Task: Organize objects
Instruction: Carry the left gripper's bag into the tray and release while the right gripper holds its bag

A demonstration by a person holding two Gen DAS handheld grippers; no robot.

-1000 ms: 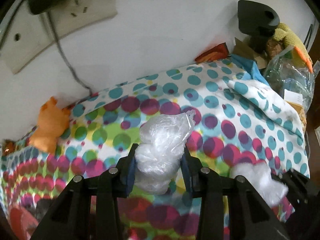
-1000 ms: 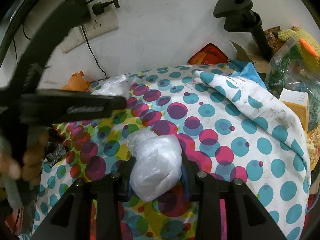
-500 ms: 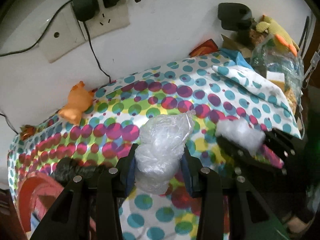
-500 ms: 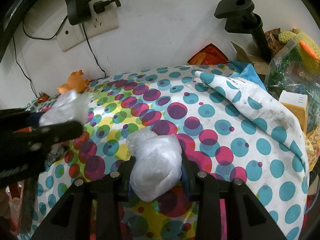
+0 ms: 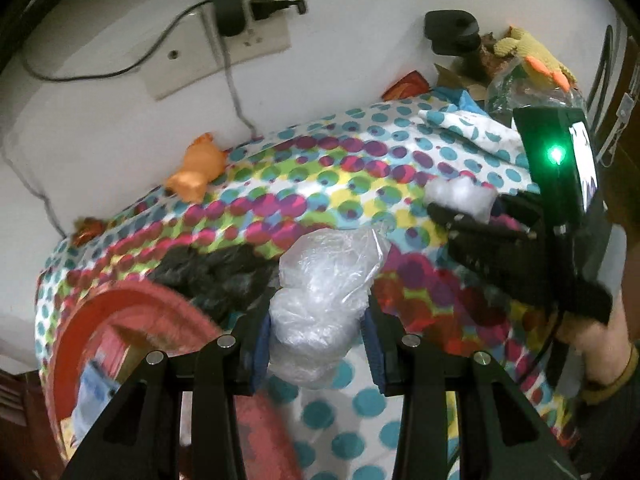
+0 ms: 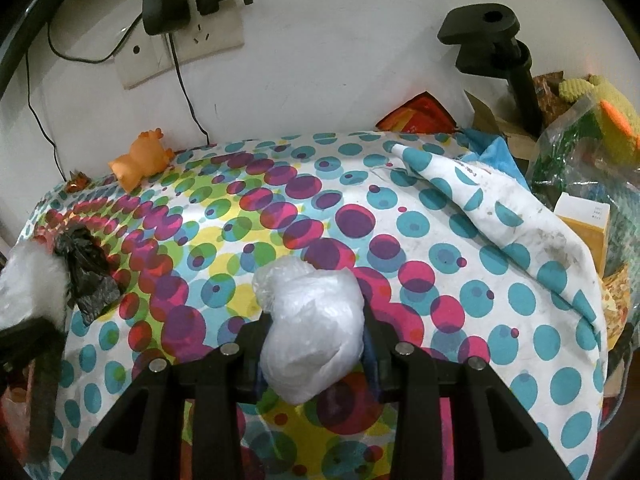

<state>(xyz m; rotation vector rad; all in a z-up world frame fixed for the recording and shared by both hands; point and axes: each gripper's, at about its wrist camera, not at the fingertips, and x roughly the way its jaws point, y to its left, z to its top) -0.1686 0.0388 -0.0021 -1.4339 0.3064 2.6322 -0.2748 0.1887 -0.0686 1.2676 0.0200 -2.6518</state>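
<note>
The left tongs (image 5: 316,340) are clenched on a crumpled clear plastic bag (image 5: 324,296), their blue pads pressed into its sides, and the bag sticks up past the tips above the near left part of the counter (image 5: 320,168), which is draped in a cloth of coloured dots. Just below and left of these tongs sits a red basket (image 5: 120,320) with a blue item inside, blurred, and a crumpled black bag (image 5: 216,272) lies on the cloth just beyond its rim. The right tongs (image 6: 312,344) are likewise grasping a second white plastic bag (image 6: 312,328), a rounder bundle wedged between the pads, held over the near middle of the counter; in the left view the same tongs appear at the right, with a hand (image 5: 592,340) on the handle and a green light lit on the body. An orange toy (image 6: 138,160) lies at the far left edge against the wall, under a wall socket (image 6: 188,36) with a black adapter and cables. At the far right stand a black clamp stand (image 6: 492,40), a red packet (image 6: 416,116), a clear bag with a yellow plush toy (image 6: 612,116), and a yellow box (image 6: 588,224) beside a folded-over flap of the cloth
</note>
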